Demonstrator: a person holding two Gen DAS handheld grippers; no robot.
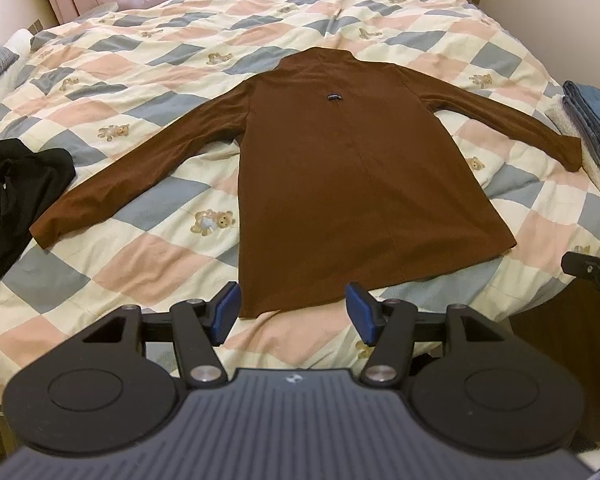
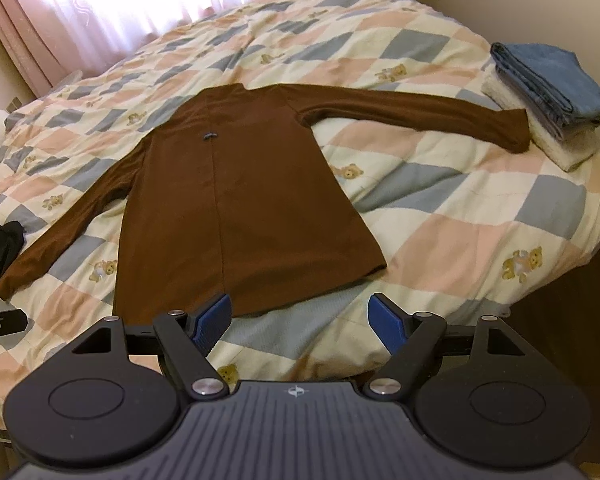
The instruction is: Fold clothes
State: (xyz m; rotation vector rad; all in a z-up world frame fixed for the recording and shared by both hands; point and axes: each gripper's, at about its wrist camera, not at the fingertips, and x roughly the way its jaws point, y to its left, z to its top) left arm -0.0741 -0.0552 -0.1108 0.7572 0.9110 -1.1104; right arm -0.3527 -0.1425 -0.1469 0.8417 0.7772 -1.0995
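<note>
While the brown long-sleeved top (image 1: pixel 340 184) lies flat on the checked quilt (image 1: pixel 140 80), sleeves outspread, the left gripper (image 1: pixel 292 312) and right gripper (image 2: pixel 300 320) hover at its hem, jaws apart.

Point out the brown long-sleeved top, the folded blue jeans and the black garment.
Brown long-sleeved top (image 1: pixel 340 184): left wrist view, mid-body.
Folded blue jeans (image 2: pixel 556 80): right wrist view, top fold.
Black garment (image 1: pixel 16 184): left wrist view, crumpled middle.

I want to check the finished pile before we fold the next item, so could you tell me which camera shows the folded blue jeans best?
The right wrist view shows the folded blue jeans best: the whole stack is visible on the white folded fabric, beside the brown top's sleeve cuff. In the left wrist view they sit smaller at the right edge.
</note>
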